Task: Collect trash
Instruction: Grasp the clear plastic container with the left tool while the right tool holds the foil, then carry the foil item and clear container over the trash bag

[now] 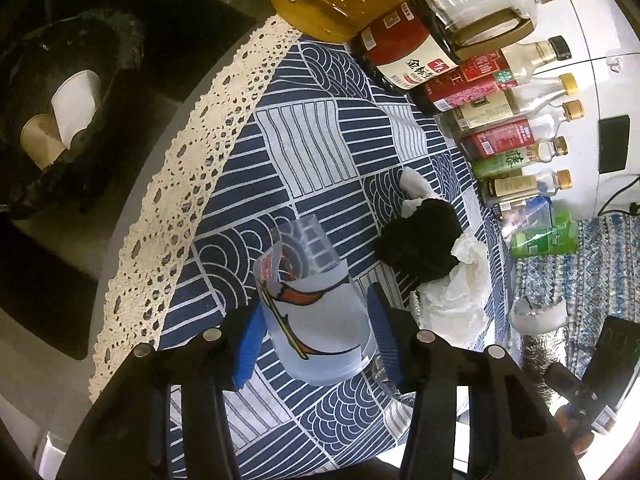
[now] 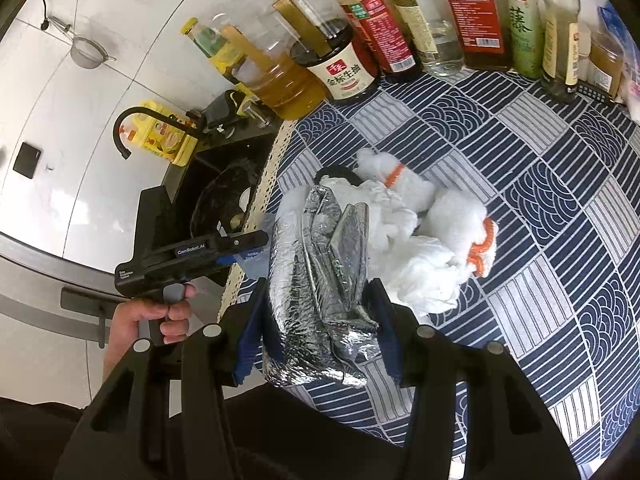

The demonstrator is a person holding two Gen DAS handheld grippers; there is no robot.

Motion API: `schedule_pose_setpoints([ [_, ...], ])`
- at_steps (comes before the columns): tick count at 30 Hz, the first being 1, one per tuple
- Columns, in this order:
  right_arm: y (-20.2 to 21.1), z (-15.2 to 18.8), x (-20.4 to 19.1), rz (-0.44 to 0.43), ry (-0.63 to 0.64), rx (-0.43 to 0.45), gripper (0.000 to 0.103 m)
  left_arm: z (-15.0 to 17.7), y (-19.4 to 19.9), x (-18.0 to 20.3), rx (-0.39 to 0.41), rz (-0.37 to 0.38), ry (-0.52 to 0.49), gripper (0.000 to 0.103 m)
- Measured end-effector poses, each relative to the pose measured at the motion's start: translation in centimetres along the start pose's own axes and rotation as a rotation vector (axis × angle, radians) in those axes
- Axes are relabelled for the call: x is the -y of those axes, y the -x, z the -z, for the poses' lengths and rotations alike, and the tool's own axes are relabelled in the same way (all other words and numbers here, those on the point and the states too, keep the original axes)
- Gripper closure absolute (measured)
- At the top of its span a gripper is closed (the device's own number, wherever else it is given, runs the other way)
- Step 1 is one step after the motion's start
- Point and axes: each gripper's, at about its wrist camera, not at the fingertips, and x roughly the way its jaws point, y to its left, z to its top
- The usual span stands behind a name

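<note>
Cup [image 1: 316, 312], clear plastic, near desk [image 1: 320, 128] lace edge: light, thin, crushable; clamped at walls by left tongs [image 1: 316, 336]. Foil pack [image 2: 320, 288], crinkly, soft, gripped by right tongs [image 2: 320, 320].

bright, sharp, fisheye-warped edges, dark corners

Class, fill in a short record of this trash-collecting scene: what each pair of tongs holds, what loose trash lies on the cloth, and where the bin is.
left tongs: shut on translucent plastic cup with red-and-yellow print
right tongs: shut on crumpled silver foil pouch
loose trash: white crumpled tissues, black crumpled wad
surface: blue-and-white patterned tablecloth
bin: black bag in the sink, paper cups inside
</note>
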Motion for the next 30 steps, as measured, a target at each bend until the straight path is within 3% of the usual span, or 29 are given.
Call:
schedule_pose_setpoints([
  [15, -2.9, -1.4, -4.0, -0.020, 0.030, -0.023, 0.053, -0.8, 4.4, -1.4, 0.039, 0.023, -0.023, 0.056],
  [30, -9.9, -3.0, -9.7, -0.043, 0.037, -0.103, 0.053, -2.9, 10.0, -7.9, 0.074, -0.001, 0.013, 0.056],
])
